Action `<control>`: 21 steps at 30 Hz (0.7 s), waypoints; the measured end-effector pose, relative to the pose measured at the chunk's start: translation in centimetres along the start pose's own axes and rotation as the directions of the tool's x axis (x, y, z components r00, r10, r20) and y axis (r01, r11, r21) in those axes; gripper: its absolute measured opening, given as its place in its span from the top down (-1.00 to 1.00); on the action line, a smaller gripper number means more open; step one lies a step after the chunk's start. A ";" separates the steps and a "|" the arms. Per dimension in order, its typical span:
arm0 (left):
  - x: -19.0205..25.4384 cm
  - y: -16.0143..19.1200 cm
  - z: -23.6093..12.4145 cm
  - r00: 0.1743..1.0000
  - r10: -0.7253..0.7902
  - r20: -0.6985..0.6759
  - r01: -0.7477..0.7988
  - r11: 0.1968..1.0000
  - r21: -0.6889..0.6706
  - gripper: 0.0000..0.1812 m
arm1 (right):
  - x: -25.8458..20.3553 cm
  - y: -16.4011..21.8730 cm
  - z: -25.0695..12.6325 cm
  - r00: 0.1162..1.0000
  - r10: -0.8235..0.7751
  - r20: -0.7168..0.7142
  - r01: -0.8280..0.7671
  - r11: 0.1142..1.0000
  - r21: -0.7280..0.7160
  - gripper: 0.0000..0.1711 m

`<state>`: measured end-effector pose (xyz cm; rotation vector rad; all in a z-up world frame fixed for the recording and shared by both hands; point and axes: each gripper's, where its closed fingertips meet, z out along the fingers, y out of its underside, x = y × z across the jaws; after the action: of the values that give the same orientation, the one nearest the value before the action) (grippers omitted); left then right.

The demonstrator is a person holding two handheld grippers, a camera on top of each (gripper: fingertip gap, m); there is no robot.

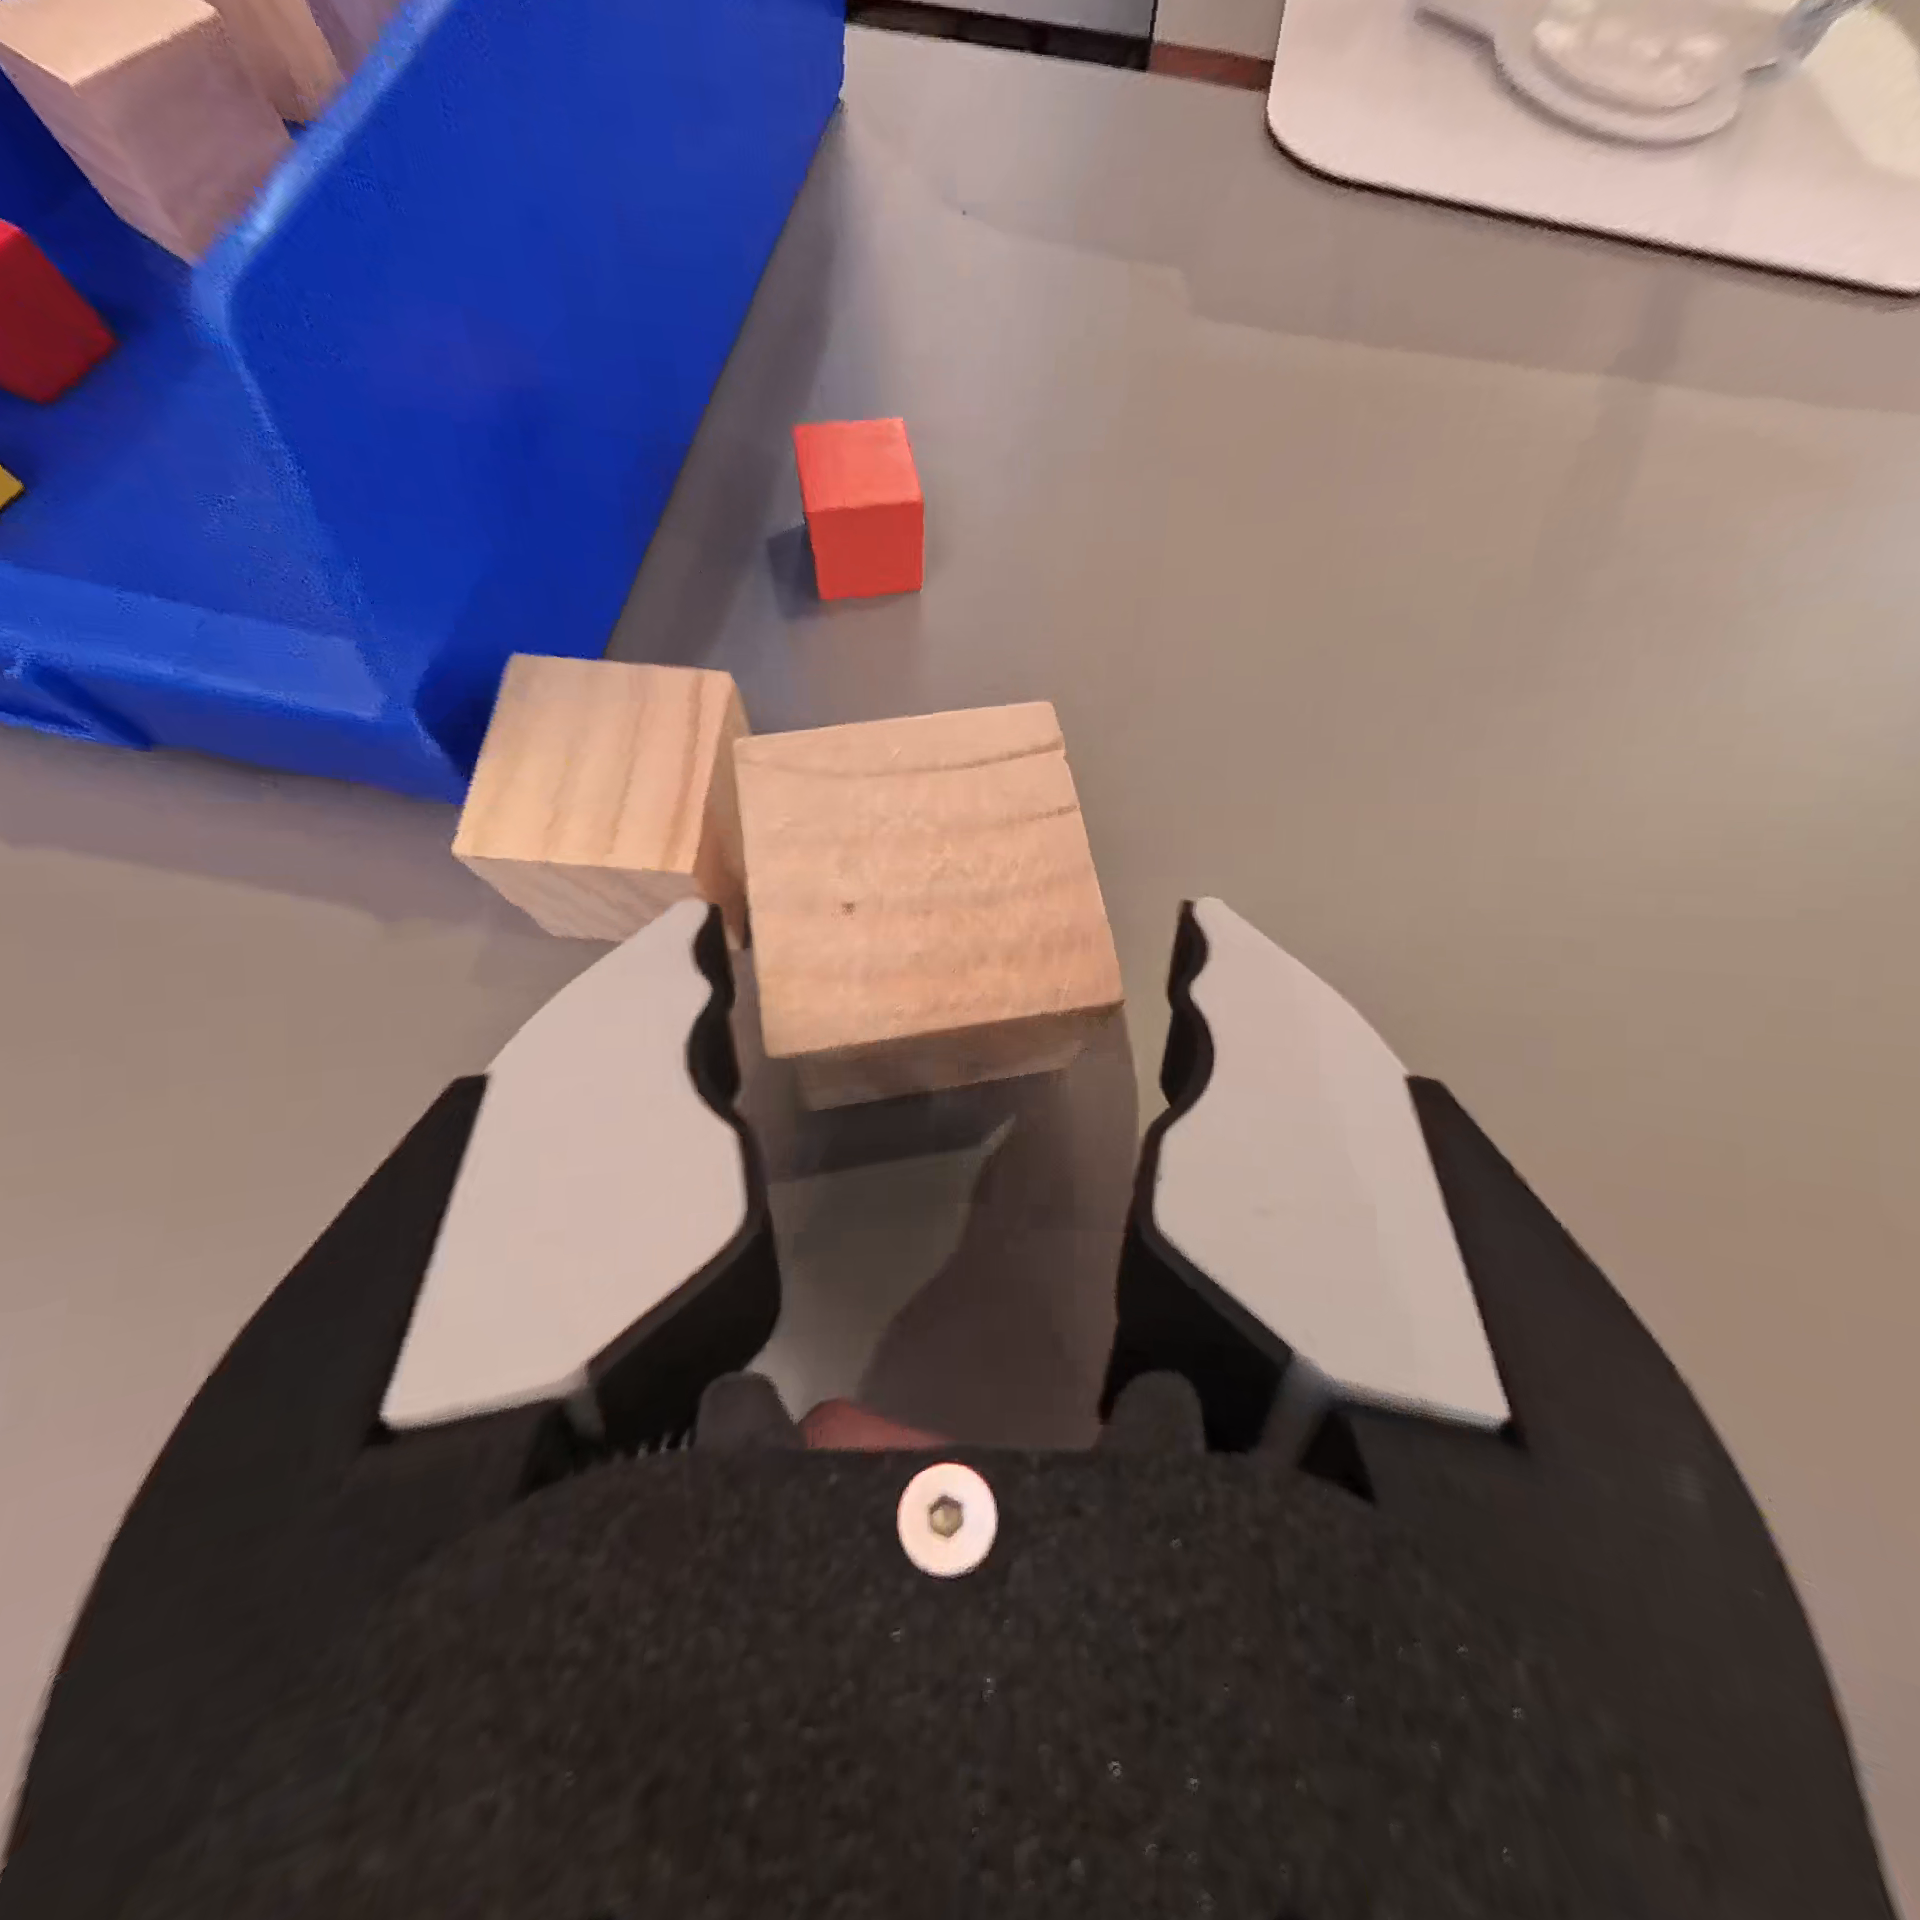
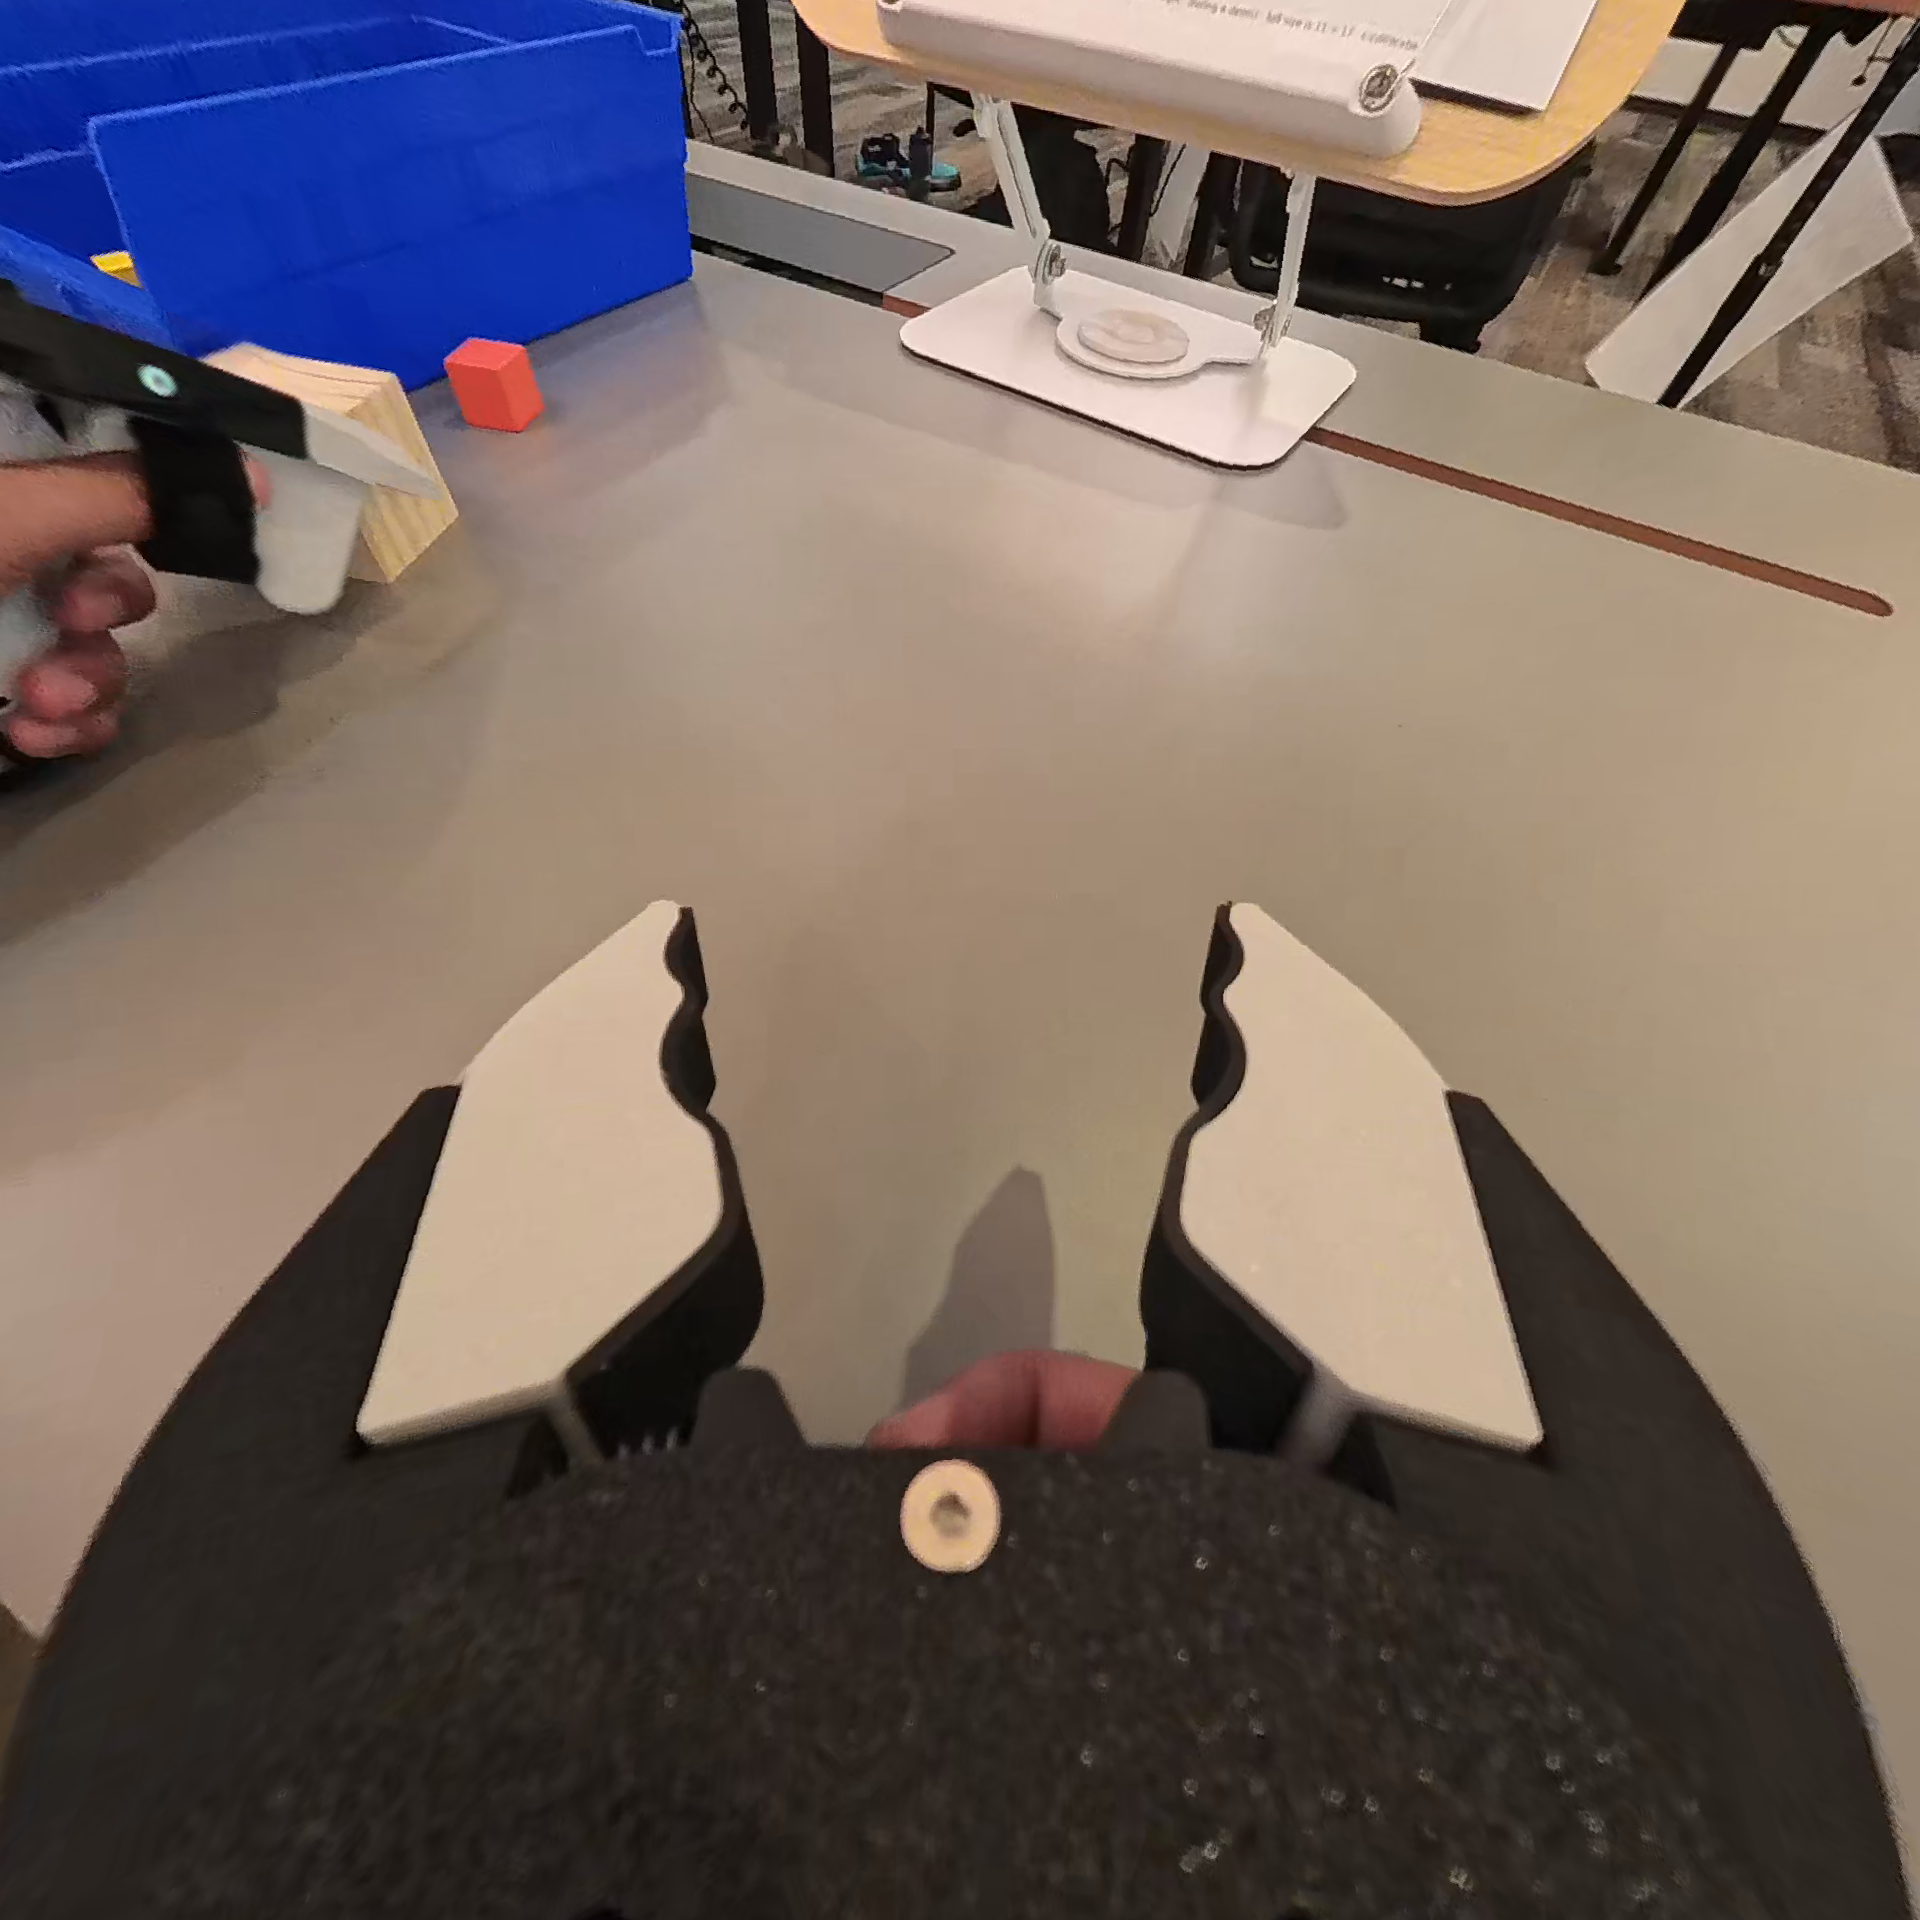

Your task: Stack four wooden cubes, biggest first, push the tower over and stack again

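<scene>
Left wrist view: we see the left gripper (image 1: 945, 914) with its jaws spread, nothing clamped. The big wooden cube (image 1: 920, 883) sits dead centre of the frame, straight ahead of the fingertips and partly between them. The left-hand fingertip (image 1: 698, 940) looks close to or at the cube's left edge; a clear gap remains on the right side. We cannot tell whether there is contact on the left. The cube is twisted slightly relative to the finger line, so its faces are not quite square to the pads. A second, smaller wooden cube (image 1: 597, 790) sits centre left, touching or just beside the big one's left face. A small red cube (image 1: 860, 507) lies further up the frame, apart from both. The blue bin (image 1: 499, 343) fills the upper left, holding more pale blocks (image 1: 135, 125). No tower stands; we judge that the stacking starts here with the biggest cube.

Right wrist view: the right gripper (image 2: 954, 925) is splayed wide and empty over bare grey table (image 2: 1039, 727). The cubes lie far off at the frame's upper left, where the left gripper (image 2: 343, 468) is already at the big wooden cube (image 2: 400, 468). The white stand (image 2: 1127, 364) is at upper centre. So the left gripper is much the nearer; we judge it needs only a small forward push and a squeeze.
</scene>
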<state>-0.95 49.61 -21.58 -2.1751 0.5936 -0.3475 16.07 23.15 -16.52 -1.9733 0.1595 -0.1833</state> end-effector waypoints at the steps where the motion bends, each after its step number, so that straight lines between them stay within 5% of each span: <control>1: 0.1 0.0 0.2 1.000 0.006 0.004 -0.006 1.000 -0.007 0.22 | 0.0 0.0 -0.1 1.000 0.007 0.000 -0.007 1.000 0.003 -0.07; 7: 0.6 0.0 0.2 0.999 0.032 -0.016 -0.032 0.999 -0.017 0.30 | 0.2 0.9 -0.4 1.000 0.027 -0.002 -0.027 1.000 -0.012 -0.06; 13: 3.1 0.1 -2.4 0.966 0.145 -0.212 -0.141 0.989 0.035 0.30 | 1.1 0.9 -0.7 0.999 0.024 -0.022 -0.024 1.000 0.005 -0.04; 21: 6.2 0.9 -7.2 0.772 0.409 -0.486 -0.372 0.911 0.177 0.30 | 2.7 1.7 -1.1 0.995 0.029 -0.094 -0.029 1.000 0.002 -0.04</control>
<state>0.91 41.09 -17.57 -1.8170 1.2931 -0.7186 18.47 20.95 -17.53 -1.9612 0.2487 -0.2576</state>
